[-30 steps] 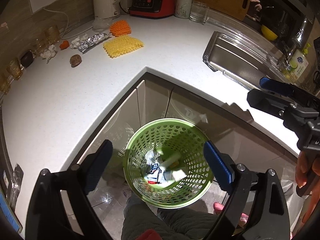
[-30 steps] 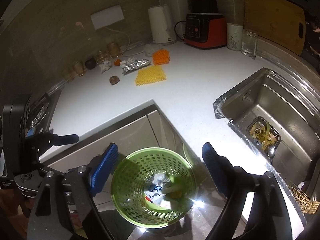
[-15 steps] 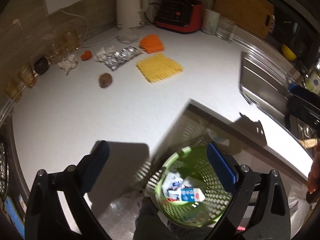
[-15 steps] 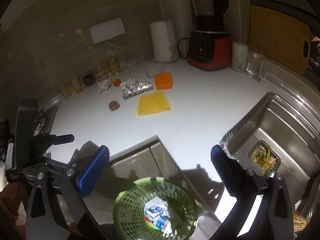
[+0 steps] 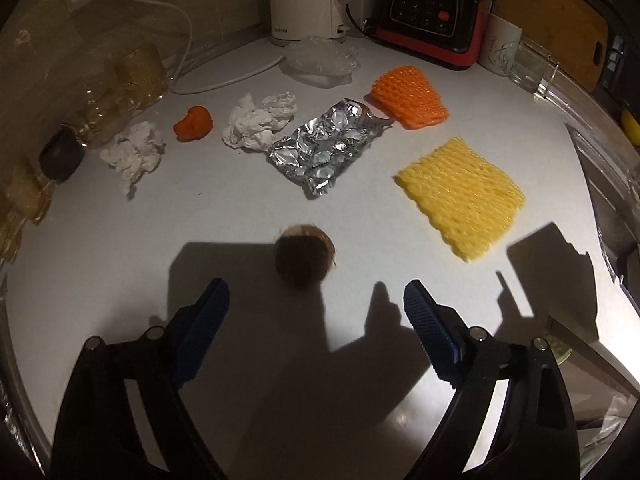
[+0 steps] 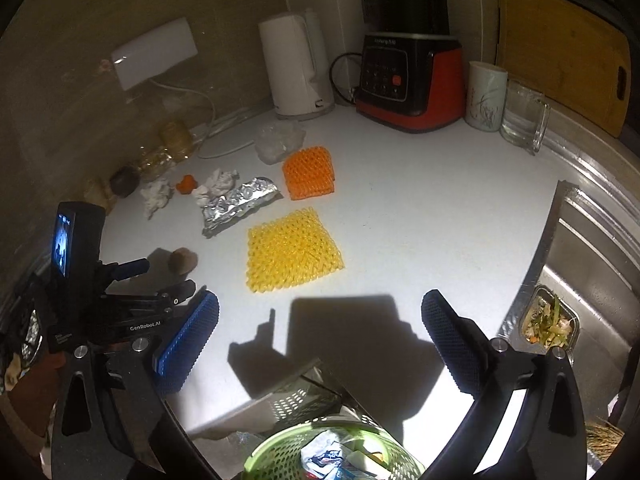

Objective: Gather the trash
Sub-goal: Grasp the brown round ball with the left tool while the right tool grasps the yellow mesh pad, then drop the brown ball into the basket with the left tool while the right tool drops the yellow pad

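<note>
Trash lies on the white counter: a brown round lump [image 5: 305,255] [image 6: 182,261], crumpled foil [image 5: 326,145] [image 6: 239,205], yellow foam net [image 5: 460,196] [image 6: 293,250], orange foam net [image 5: 409,97] [image 6: 308,173], white tissue wads [image 5: 260,123] [image 5: 134,154], a small orange scrap [image 5: 193,124] and clear plastic wrap [image 5: 319,60]. My left gripper [image 5: 316,314] is open and empty just short of the brown lump. My right gripper [image 6: 320,332] is open and empty over the counter corner, above the green basket [image 6: 280,454] holding wrappers.
A white kettle [image 6: 295,68], red blender base [image 6: 404,80], mug [image 6: 486,98] and glass [image 6: 522,118] stand at the back. Amber jars [image 5: 136,76] line the left wall. The sink [image 6: 592,264] with food scraps lies at right. A cutting board [image 6: 560,60] leans behind.
Both grippers have moved up from over the green basket and forward over the counter. The left one now sits close to the brown lump. Both stay open.
</note>
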{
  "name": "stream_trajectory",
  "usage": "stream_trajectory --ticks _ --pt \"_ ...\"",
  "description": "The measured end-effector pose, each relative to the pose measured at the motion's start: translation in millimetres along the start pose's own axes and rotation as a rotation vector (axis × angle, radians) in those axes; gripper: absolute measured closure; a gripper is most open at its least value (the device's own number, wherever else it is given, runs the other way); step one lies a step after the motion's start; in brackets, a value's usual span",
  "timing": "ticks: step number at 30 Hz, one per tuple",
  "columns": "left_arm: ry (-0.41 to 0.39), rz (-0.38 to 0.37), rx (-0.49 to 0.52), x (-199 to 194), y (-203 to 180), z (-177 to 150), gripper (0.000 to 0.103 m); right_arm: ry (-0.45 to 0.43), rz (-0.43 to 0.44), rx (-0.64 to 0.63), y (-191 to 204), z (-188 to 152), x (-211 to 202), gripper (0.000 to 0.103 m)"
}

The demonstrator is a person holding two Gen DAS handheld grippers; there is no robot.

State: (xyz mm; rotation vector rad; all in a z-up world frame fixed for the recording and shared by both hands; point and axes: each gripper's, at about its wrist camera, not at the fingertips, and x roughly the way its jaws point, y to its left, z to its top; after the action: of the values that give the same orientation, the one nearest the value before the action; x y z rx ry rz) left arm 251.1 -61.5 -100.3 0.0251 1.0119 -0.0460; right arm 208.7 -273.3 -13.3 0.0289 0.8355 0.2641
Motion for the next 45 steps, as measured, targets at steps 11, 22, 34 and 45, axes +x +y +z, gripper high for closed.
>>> stream_trajectory --ticks 11,22,34,45 --pt "-0.005 -0.056 0.039 25.1 8.0 16.7 0.07 0.056 -0.026 0.019 12.5 2.2 46.7 0.002" --pt "-0.017 -0.092 0.025 7.7 16.7 13.3 0.07 0.113 -0.018 -0.073 36.6 20.6 113.4 0.002" --pt "-0.043 -0.118 -0.025 -30.9 25.7 -0.3 0.07 0.137 -0.091 -0.191 48.8 27.2 141.9 0.081" --pt "-0.062 -0.131 0.003 -65.0 1.6 -20.0 0.07 0.095 0.03 -0.082 21.5 5.8 66.9 0.085"
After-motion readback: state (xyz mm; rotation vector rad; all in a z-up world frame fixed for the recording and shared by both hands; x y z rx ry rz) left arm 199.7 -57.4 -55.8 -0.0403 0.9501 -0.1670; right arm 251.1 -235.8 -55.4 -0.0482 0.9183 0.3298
